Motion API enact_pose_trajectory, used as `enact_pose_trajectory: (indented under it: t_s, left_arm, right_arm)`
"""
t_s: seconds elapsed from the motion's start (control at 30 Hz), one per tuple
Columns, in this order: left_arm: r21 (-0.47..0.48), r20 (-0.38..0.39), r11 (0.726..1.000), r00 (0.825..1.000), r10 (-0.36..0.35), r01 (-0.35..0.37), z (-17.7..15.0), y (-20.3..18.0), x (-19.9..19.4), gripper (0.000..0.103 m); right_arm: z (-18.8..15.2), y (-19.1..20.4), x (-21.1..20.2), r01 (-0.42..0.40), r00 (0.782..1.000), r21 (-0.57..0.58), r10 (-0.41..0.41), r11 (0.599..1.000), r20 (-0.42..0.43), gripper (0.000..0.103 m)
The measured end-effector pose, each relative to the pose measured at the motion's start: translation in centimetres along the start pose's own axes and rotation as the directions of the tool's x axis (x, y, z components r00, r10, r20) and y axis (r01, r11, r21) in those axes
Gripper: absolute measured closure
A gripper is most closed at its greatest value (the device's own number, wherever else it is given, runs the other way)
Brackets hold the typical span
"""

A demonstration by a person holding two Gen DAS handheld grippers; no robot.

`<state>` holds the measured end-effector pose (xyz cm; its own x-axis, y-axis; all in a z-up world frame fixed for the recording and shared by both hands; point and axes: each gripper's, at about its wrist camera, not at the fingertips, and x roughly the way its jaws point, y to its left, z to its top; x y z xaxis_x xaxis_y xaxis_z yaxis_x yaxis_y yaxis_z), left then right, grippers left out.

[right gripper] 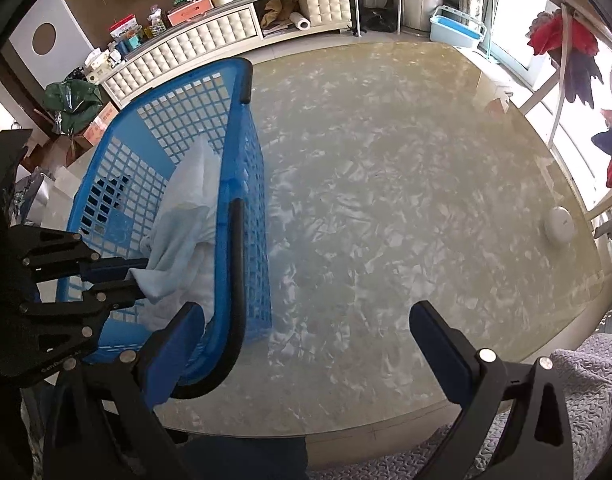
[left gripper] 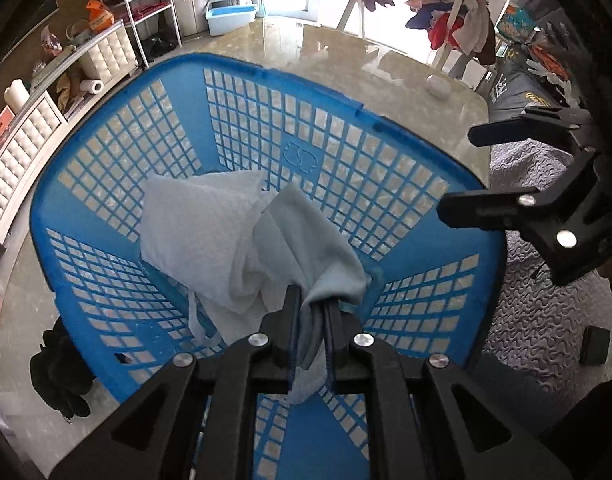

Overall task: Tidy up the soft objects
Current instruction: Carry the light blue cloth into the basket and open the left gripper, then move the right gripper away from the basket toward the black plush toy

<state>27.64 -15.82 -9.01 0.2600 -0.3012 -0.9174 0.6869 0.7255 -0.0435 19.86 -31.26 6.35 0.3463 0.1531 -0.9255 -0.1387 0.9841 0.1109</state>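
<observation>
Left gripper (left gripper: 310, 304) is over the blue laundry basket (left gripper: 406, 168), fingers pinched tight on a pale blue cloth (left gripper: 306, 240). The cloth bunches between the pads; one end hangs below the fingers toward the camera, the rest drapes forward into the basket. It lies against a white towel (left gripper: 202, 224) that sits on the basket floor, left of the cloth. A thin strap or hem loop from the fabric trails toward the near basket wall.

Right gripper (right gripper: 306, 332) hovers over the marble-pattern tabletop (right gripper: 386, 180), just right of the basket, fingers spread wide and holding nothing. Its left finger (right gripper: 178, 344) overlaps the basket's black-edged rim (right gripper: 236, 280) in view; contact can't be confirmed.

From the right wrist view the basket (right gripper: 250, 208) stands on the table's left part, with the white towel (right gripper: 198, 184) and cloth (right gripper: 174, 248) piled against its near wall, and the left gripper (right gripper: 136, 280) reaching in from the left, clamped on the cloth.

A small white round puck-like object (right gripper: 560, 226) sits on the far right of the table, well apart from the basket. A grey quilted fabric (left gripper: 546, 320) lies off the table edge, beside the right gripper (left gripper: 466, 172).
</observation>
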Motion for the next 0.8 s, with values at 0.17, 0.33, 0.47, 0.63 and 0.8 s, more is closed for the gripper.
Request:
enact_pose_trajectory:
  t_s: [0.17,0.33,0.47,0.63,0.8]
  left_arm:
    - [0.005,-0.01,1.0,1.0,-0.002,0.002,0.5,-0.4,0.6,0.094]
    - [0.0,-0.015,1.0,1.0,-0.009,0.009,0.7,-0.3,0.7,0.094]
    - [-0.011,-0.02,1.0,1.0,0.008,-0.008,0.6,-0.2,1.0,0.082]
    - [-0.016,0.002,0.998,0.998,0.059,-0.058,0.8,0.2,0.6,0.053]
    - [-0.004,0.022,0.995,0.994,0.104,-0.104,0.7,0.0,-0.8,0.028]
  right_arm:
    - [-0.1,-0.2,-0.2,0.007,1.0,0.005,-0.007,1.0,0.003,0.0]
    - [-0.1,-0.3,-0.1,0.004,1.0,0.013,-0.004,1.0,0.002,0.0]
    - [-0.1,-0.5,-0.2,0.004,1.0,0.015,-0.004,1.0,0.003,0.0]
    - [0.0,-0.7,-0.1,0.007,1.0,0.029,-0.007,1.0,0.0,0.0]
    - [0.0,-0.5,-0.5,0.007,1.0,0.034,-0.007,0.999,0.005,0.0]
